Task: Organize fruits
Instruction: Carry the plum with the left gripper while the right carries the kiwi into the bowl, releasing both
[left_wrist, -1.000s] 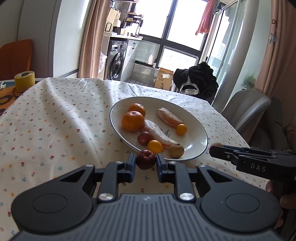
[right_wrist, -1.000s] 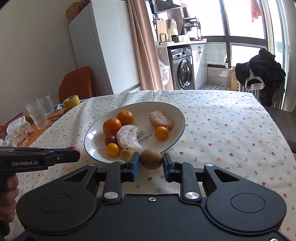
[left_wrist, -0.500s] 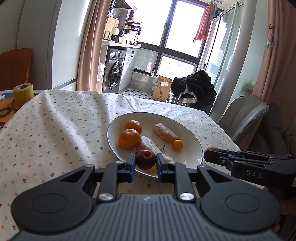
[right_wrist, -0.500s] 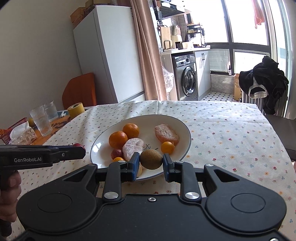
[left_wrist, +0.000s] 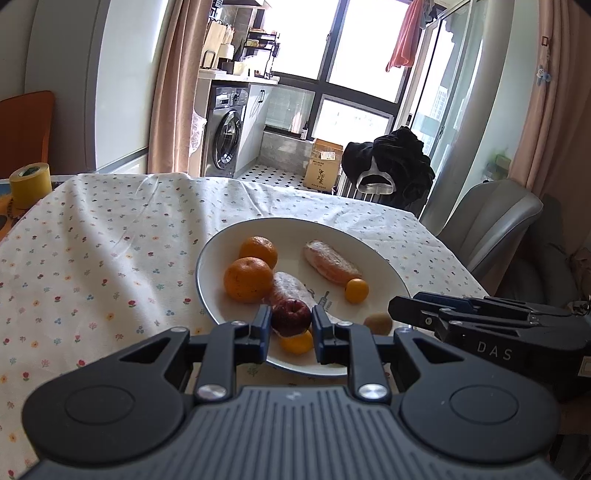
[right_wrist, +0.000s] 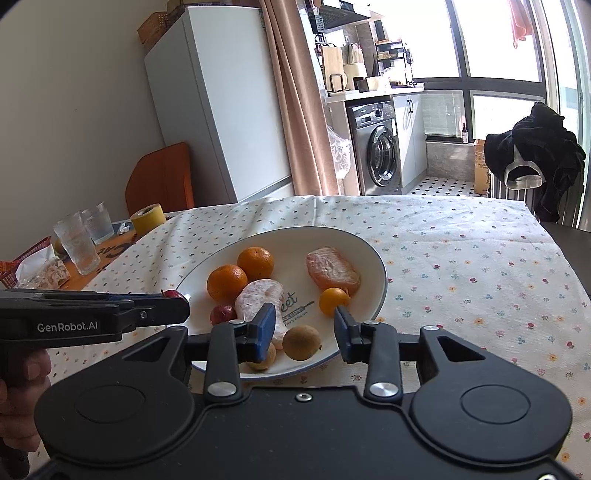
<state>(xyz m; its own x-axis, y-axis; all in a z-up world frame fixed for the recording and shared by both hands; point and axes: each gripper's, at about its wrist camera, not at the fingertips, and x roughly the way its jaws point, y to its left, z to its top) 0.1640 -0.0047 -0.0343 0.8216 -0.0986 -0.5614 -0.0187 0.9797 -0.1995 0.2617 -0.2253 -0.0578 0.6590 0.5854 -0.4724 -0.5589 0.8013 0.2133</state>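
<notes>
A white plate (left_wrist: 295, 232) (right_wrist: 295, 240) on the flowered tablecloth holds two oranges (left_wrist: 248, 279), peeled citrus pieces (right_wrist: 333, 272), a kumquat (right_wrist: 333, 301) and a small red fruit (right_wrist: 222, 314). My left gripper (left_wrist: 290, 317) is shut on a dark red apple (left_wrist: 290, 318) and hangs over the plate's near rim. It shows at the left of the right wrist view as left gripper (right_wrist: 183, 304). My right gripper (right_wrist: 304, 317) is open above the plate's near edge. A brown kiwi (right_wrist: 301, 342) (left_wrist: 377, 324) lies on the plate between its fingers, untouched. A second kiwi (right_wrist: 262, 360) is half hidden behind one finger.
A yellow tape roll (right_wrist: 149, 220) and two drinking glasses (right_wrist: 77, 243) stand at the table's far left, beside a snack packet (right_wrist: 40, 271). A grey chair (left_wrist: 491, 221) sits past the table's right edge. A hand (right_wrist: 22, 402) holds the left tool.
Both grippers moved forward over the plate. My right gripper opened and let the kiwi go onto the plate. My left gripper still holds the apple.
</notes>
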